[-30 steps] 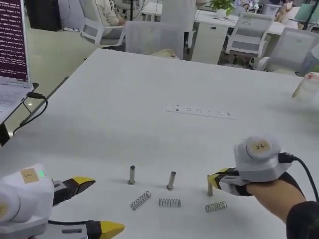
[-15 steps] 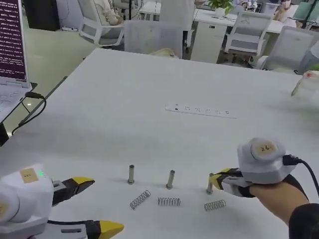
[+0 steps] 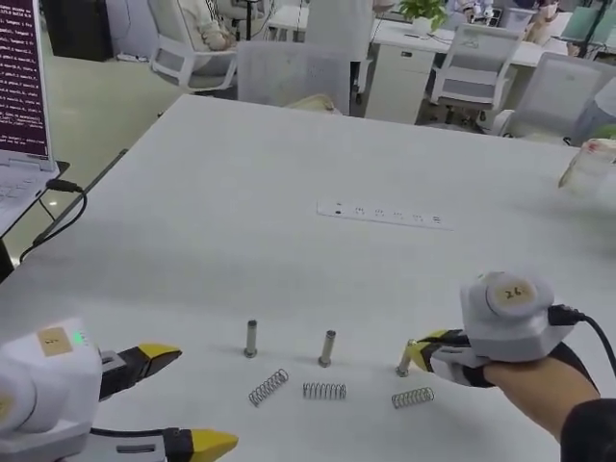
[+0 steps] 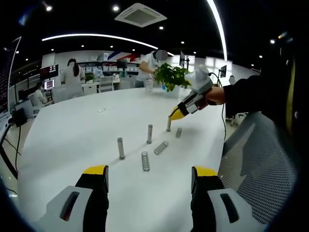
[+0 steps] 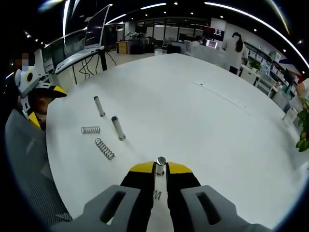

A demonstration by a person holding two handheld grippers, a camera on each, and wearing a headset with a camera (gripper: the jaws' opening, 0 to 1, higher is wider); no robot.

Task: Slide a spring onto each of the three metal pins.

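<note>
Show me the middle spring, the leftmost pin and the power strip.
middle spring (image 3: 324,391), head view, centre of its coils.
leftmost pin (image 3: 251,339), head view, middle of its shaft.
power strip (image 3: 385,216), head view, centre of its top face.

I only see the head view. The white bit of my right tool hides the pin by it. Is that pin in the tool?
Observer: Yes. In the right gripper view the right tool has its yellow tips closed on that pin.
Child: Is anything in my left tool?
Observer: No. The left gripper view shows the left tool wide open, with bare table between its jaws.
Child: Where is it pointing?
Observer: At the row of pins. The closest thing ahead is a spring lying on the table.
</note>
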